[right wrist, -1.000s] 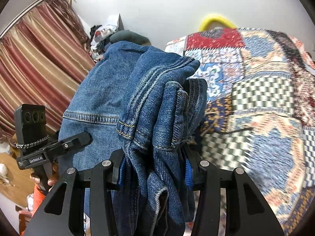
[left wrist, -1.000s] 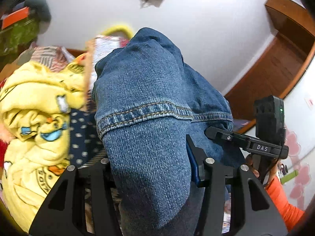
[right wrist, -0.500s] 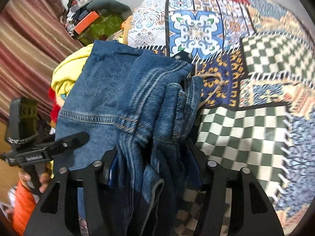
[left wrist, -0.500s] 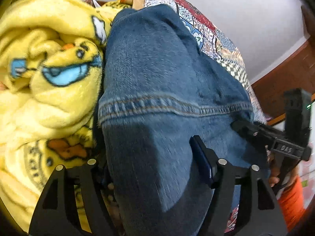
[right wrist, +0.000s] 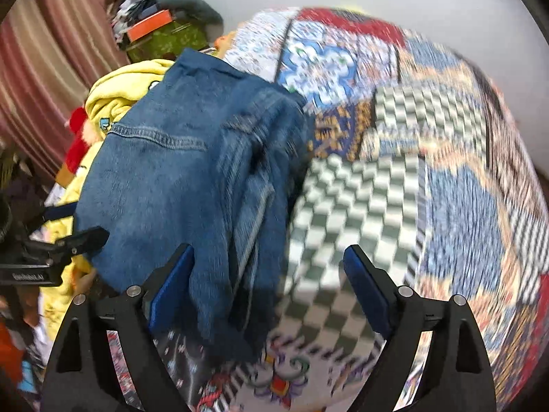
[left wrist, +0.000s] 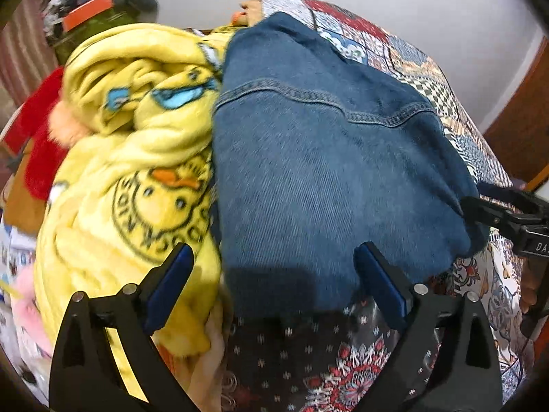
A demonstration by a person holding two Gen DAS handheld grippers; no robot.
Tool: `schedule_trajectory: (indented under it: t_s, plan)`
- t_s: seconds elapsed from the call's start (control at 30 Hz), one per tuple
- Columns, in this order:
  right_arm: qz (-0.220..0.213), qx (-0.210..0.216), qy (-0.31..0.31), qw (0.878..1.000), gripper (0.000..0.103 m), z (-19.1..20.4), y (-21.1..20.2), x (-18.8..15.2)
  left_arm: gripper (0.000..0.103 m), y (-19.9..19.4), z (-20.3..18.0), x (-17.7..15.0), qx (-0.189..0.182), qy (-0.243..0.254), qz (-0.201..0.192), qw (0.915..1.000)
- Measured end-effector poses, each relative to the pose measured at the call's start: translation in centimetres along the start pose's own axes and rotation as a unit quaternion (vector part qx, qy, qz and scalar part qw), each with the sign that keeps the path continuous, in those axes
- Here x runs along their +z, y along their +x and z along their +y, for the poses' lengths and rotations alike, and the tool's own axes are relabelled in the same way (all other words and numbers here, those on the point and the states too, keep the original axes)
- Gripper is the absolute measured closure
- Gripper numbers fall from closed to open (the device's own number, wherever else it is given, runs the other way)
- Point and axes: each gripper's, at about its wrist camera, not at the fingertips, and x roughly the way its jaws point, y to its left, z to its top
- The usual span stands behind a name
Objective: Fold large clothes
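The folded blue denim garment [left wrist: 319,158] lies on the patchwork bedspread [left wrist: 463,130], pressed against a yellow duck blanket [left wrist: 137,144]. My left gripper [left wrist: 274,281] is open and empty just in front of the denim's near edge. My right gripper [right wrist: 269,281] is open too, with the denim [right wrist: 185,178] lying ahead between its left finger and the middle. Each gripper shows at the edge of the other's view, the right one in the left wrist view [left wrist: 514,226] and the left one in the right wrist view [right wrist: 51,250].
The checked and patterned bedspread [right wrist: 394,178] stretches to the right of the denim. A red cloth [left wrist: 41,137] and a green box with an orange lid [right wrist: 161,34] sit behind the yellow blanket [right wrist: 116,92]. A striped curtain [right wrist: 44,68] hangs at far left.
Both grippers held the denim in the air, lowered it onto the bed beside the yellow blanket, then opened and let it go. The right wrist view is blurred by motion.
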Motion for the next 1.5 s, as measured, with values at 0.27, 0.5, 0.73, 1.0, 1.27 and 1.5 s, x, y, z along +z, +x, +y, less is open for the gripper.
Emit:
schedule_trajectory:
  t_s: [0.27,0.5,0.73,1.0,1.27,1.5]
  plan:
    - [0.015,-0.047,0.0,0.999,0.017,-0.8,-3.2,-2.8,0.007,-3.1,-0.4,-2.7,0.046,-0.003,0.01,0.9989]
    - [-0.061,-0.03,-0.001,0.998,0.017,1.3,-11.2,-3.3,0.007,-12.2,-3.3,-2.7,0.044,0.018,-0.086,0.9952]
    - [-0.197,0.004,-0.016,0.98,0.017,4.9,-22.2,-3.9,0.007,-24.9,-7.4,-3.3,0.018,0.038,-0.24,0.9698]
    - [-0.324,0.04,-0.027,0.945,0.017,8.2,-31.4,-6.9,0.007,-35.5,-11.5,-7.8,-0.009,0.062,-0.374,0.9252]
    - [-0.398,0.025,-0.051,0.916,0.017,11.3,-35.6,-10.8,0.007,-38.9,-13.6,-12.1,0.005,0.066,-0.436,0.8974]
    - [-0.403,-0.003,-0.042,0.914,0.005,11.4,-35.0,-11.6,0.001,-38.7,-13.8,-13.3,0.01,0.057,-0.438,0.8972]
